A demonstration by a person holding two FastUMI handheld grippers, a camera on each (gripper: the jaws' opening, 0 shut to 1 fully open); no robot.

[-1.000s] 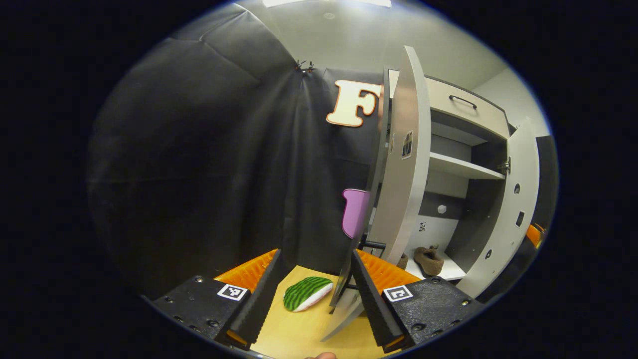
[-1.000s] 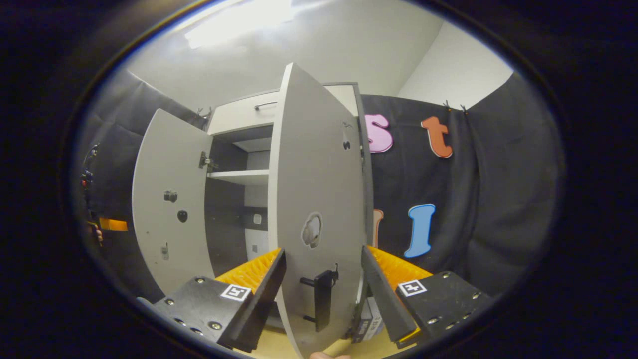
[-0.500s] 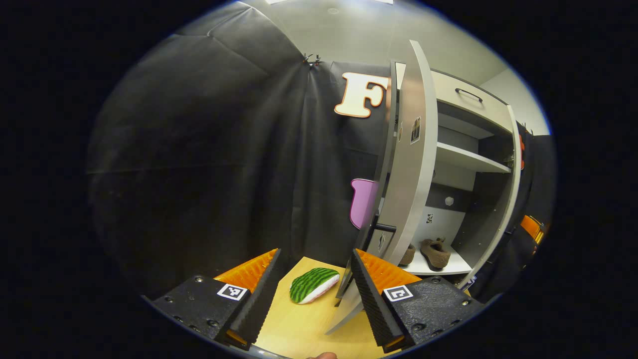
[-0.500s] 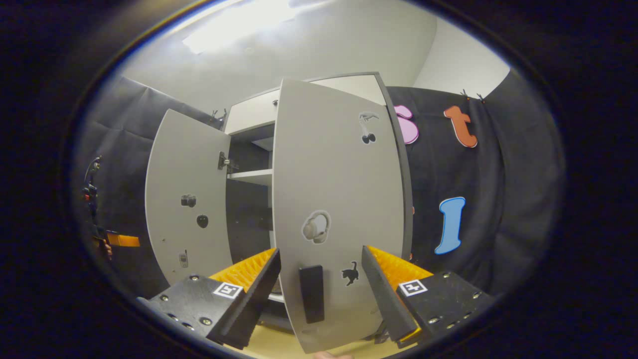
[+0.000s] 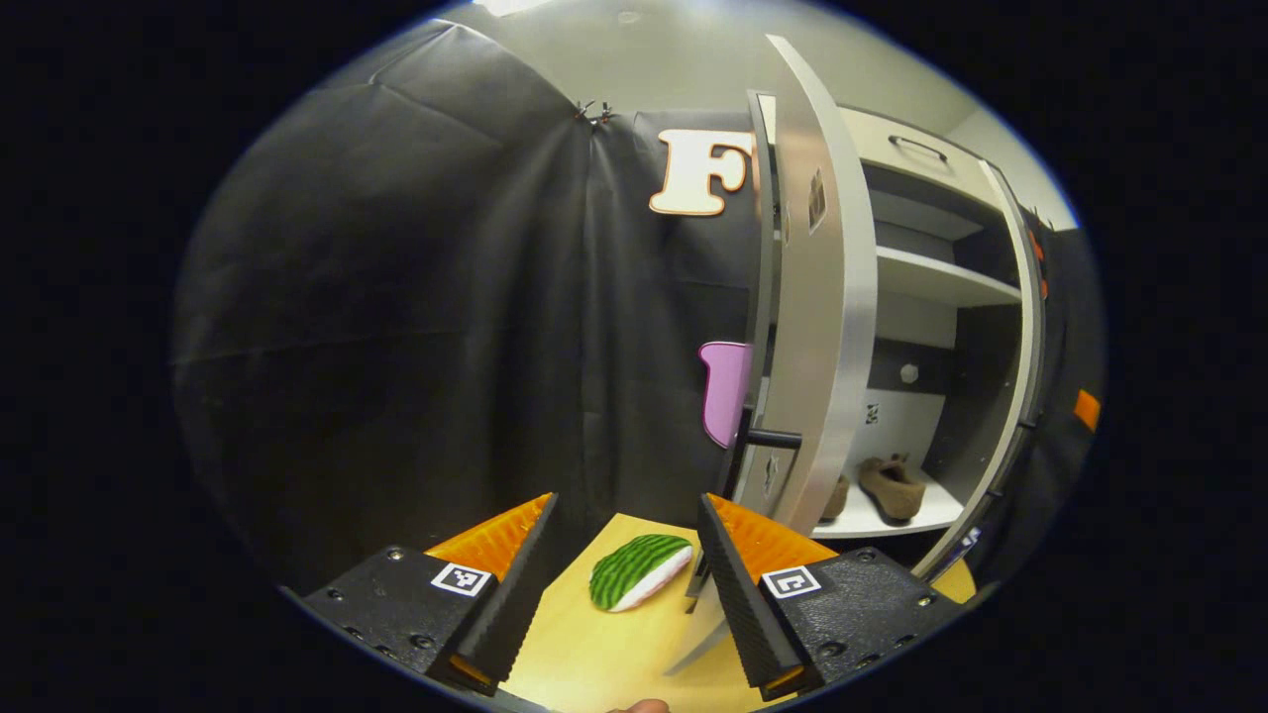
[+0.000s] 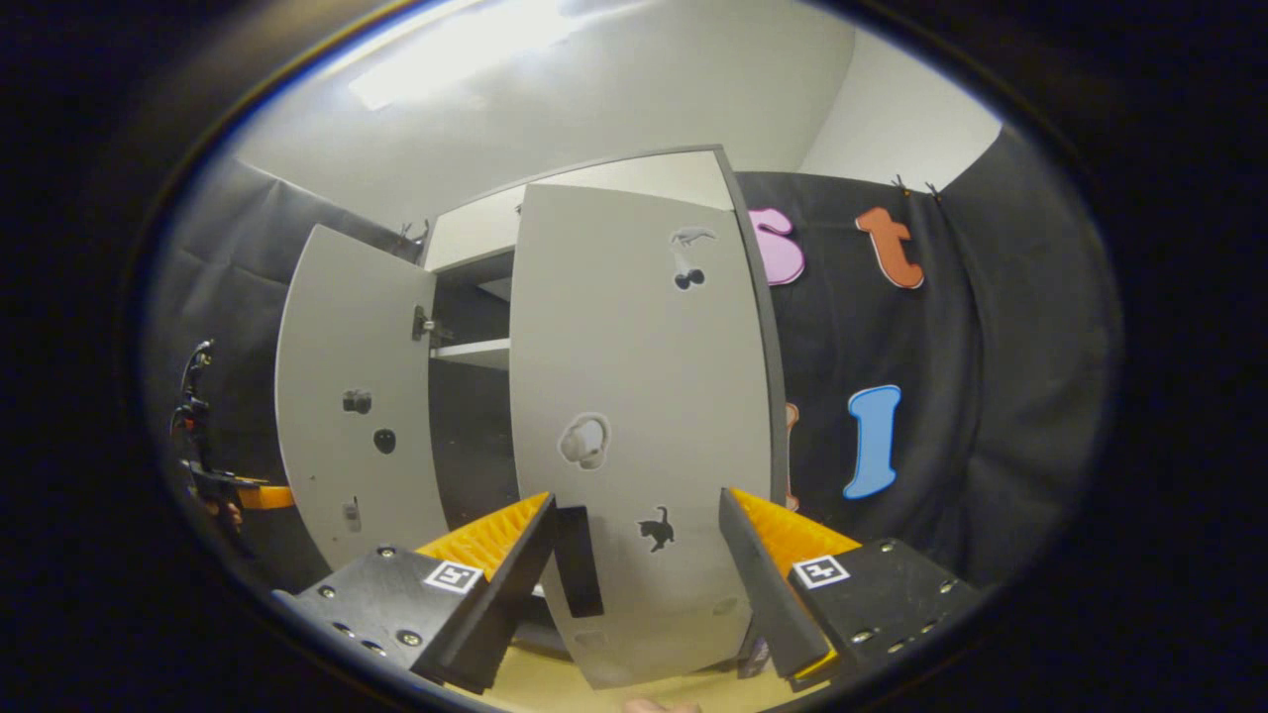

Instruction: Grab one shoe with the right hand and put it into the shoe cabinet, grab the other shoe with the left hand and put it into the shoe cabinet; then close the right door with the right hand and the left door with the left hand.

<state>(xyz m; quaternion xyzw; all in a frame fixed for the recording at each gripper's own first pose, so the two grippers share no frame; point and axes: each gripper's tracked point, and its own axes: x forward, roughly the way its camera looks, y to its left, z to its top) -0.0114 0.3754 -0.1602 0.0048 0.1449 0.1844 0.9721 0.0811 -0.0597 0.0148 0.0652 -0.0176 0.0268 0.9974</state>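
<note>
Both shoes [image 5: 890, 487] sit side by side on the bottom shelf [image 5: 872, 522] of the shoe cabinet [image 5: 931, 297], low in the right part of the left gripper view, so the step in hand looks to be closing the right door [image 6: 639, 416]. In the right gripper view that door fills the centre, nearly shut, and the right tool [image 6: 634, 584] stands wide open and empty before its lower part, the dark handle [image 6: 578, 560] just beside its left finger. A steady flat push near the handle edge should seat the door (no grip seems needed). The left tool [image 5: 624, 584], also wide and empty, waits at the bottom centre of its view beside the left door [image 5: 817, 317], which stands well open, above the tabletop [image 5: 584, 663] with a green striped piece [image 5: 639, 572].
</note>
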